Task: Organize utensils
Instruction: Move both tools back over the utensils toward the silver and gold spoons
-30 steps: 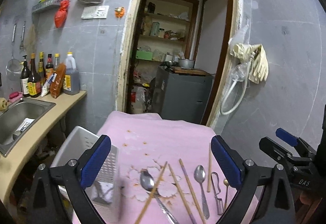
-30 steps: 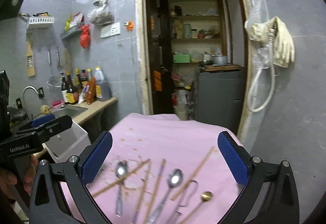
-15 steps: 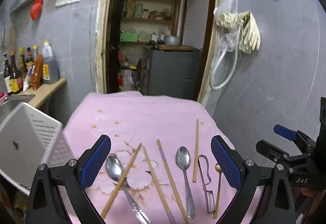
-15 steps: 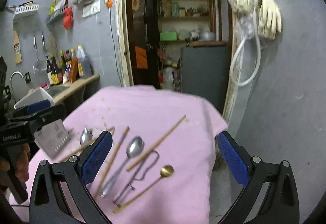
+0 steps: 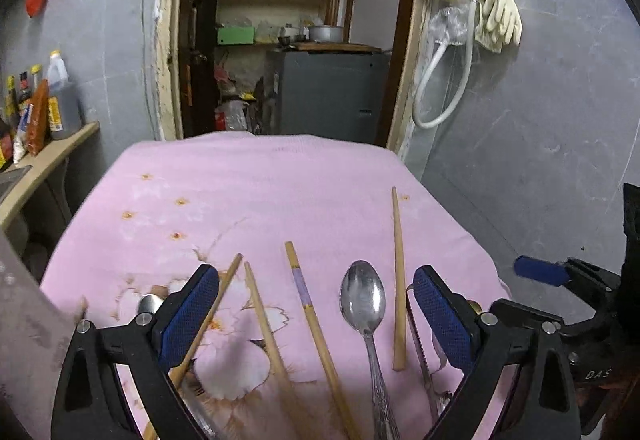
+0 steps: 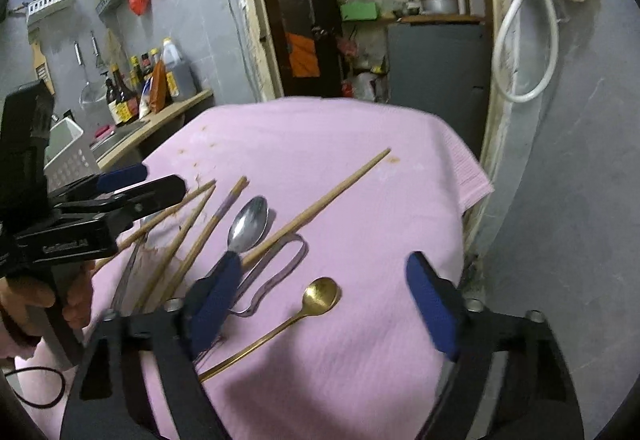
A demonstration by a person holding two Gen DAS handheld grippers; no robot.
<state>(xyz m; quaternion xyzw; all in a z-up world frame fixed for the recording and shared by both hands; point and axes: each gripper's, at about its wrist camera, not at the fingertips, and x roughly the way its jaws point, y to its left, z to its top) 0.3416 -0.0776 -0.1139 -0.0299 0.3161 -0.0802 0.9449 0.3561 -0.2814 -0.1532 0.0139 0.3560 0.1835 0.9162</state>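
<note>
Utensils lie on a pink flowered cloth point(image 5: 260, 175). My left gripper point(image 5: 316, 316) hangs open low over them. Between its pads lie a silver spoon point(image 5: 362, 296), a purple-banded chopstick point(image 5: 308, 304) and plain chopsticks point(image 5: 398, 276). A second spoon point(image 5: 148, 304) is mostly hidden by the left finger. My right gripper point(image 6: 326, 304) is open and its jaws are closing. The bowl of a gold spoon point(image 6: 320, 294) lies between them, untouched. A metal loop tool point(image 6: 280, 264) and a long chopstick point(image 6: 320, 205) lie just left of it.
A white slotted basket point(image 6: 68, 155) stands at the cloth's left, by a counter with bottles point(image 6: 160, 79) and a sink. The cloth drops off at its right edge point(image 6: 476, 179) near the grey wall. A doorway with a grey cabinet point(image 5: 332, 91) lies beyond.
Both grippers have sunk towards the cloth and the utensils look larger. The right jaws have narrowed around the gold spoon. The white basket has slid to the left view's edge.
</note>
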